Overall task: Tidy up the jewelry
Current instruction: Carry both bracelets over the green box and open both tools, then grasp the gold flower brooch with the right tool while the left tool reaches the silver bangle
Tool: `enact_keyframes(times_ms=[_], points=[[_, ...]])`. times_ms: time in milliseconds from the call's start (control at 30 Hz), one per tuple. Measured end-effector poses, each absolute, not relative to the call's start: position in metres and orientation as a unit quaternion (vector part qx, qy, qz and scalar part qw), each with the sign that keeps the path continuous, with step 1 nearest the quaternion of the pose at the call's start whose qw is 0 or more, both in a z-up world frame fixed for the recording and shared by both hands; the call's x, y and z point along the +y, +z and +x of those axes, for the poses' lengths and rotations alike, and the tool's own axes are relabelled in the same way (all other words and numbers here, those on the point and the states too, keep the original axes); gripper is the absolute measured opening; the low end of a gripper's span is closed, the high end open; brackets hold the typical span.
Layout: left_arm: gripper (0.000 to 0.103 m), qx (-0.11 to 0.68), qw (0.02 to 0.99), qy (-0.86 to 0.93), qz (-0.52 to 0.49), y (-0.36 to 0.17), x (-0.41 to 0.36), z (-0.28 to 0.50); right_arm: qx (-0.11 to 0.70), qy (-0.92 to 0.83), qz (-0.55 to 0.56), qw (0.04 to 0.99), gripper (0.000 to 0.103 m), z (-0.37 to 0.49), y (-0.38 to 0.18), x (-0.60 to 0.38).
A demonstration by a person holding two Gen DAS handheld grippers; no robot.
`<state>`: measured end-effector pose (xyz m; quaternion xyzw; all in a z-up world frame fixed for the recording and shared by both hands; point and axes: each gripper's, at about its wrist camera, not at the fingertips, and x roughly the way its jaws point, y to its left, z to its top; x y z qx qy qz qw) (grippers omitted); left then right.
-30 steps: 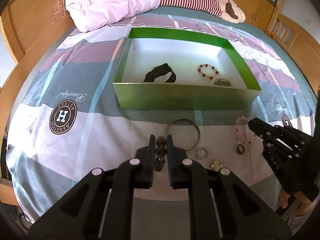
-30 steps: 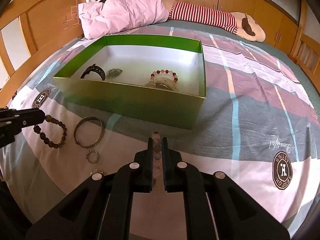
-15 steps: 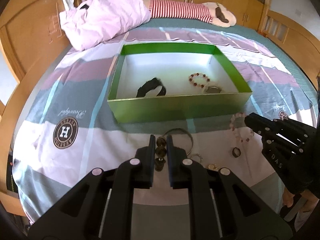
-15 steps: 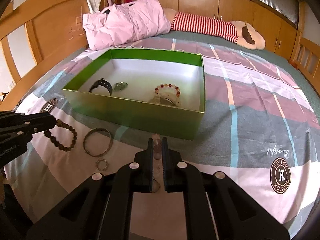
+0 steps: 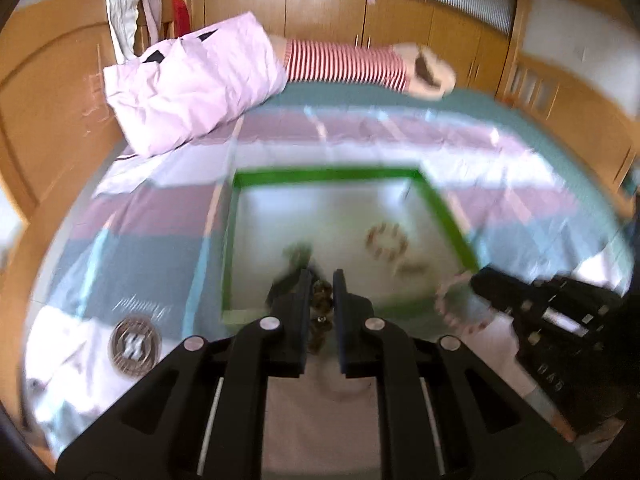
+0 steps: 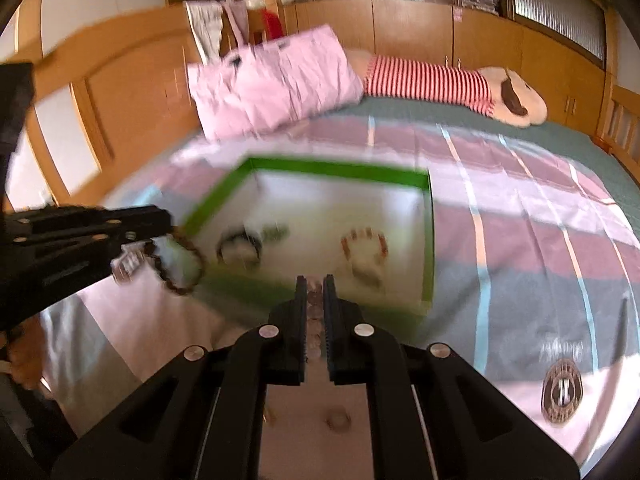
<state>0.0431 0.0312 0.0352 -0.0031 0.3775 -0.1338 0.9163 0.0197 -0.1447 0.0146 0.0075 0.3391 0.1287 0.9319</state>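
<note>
Up above the striped bed (image 6: 520, 208), the left gripper (image 5: 322, 280) is clenched on a dark brown beaded bracelet (image 6: 180, 264), and the right gripper (image 6: 315, 286) is clenched on a pale pink beaded bracelet (image 5: 456, 304), both raised by the blurred green-rimmed open cardboard box (image 6: 336, 170).

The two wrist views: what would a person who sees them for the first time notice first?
First, the green box in the middle of the striped bedspread, with blurred jewelry on its white floor. Then the two bracelets in the air: the left hand-held gripper holds a dark bead bracelet and the right hand-held gripper a pink bead bracelet, both near the box's front wall.
</note>
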Motion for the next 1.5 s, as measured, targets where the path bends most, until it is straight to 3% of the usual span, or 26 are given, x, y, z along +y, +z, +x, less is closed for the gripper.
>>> enact_keyframes(times_ms=[167,533,567,600,633,700,933,1233,1500], points=[[0.011,0.389,0.911,-0.135,-0.033,0.042,0.039,0.1,0.349,0.117,0.001,0.93,0.008,0.077,0.025,-0.143],[0.012,0.458,0.887,-0.061,-0.01,-0.031,0.034,0.182,0.464,0.125,0.017,0.877,0.008,0.175,-0.044,-0.129],[0.022,0.456,0.888,-0.053,-0.006,-0.032,0.035,0.182,0.467,0.129,0.013,0.875,0.008,0.177,-0.045,-0.126],[0.032,0.456,0.889,-0.046,-0.002,-0.032,0.036,0.182,0.47,0.13,0.009,0.873,0.017,0.177,-0.044,-0.124],[0.043,0.458,0.888,-0.038,0.004,-0.03,0.038,0.18,0.471,0.127,0.007,0.873,0.03,0.174,-0.041,-0.124],[0.043,0.457,0.889,-0.032,0.012,-0.024,0.04,0.174,0.457,0.134,0.019,0.879,0.036,0.158,-0.027,-0.13],[0.042,0.454,0.886,-0.08,0.05,0.004,0.034,0.085,0.449,0.158,0.001,0.879,0.036,0.054,0.011,-0.164],[0.04,0.535,0.839,-0.094,0.02,-0.067,0.021,0.021,0.536,0.105,-0.057,0.836,0.034,-0.008,-0.075,-0.163],[0.048,0.544,0.834,-0.093,0.011,-0.08,0.012,0.029,0.535,0.131,-0.073,0.831,0.034,-0.008,-0.086,-0.141]])
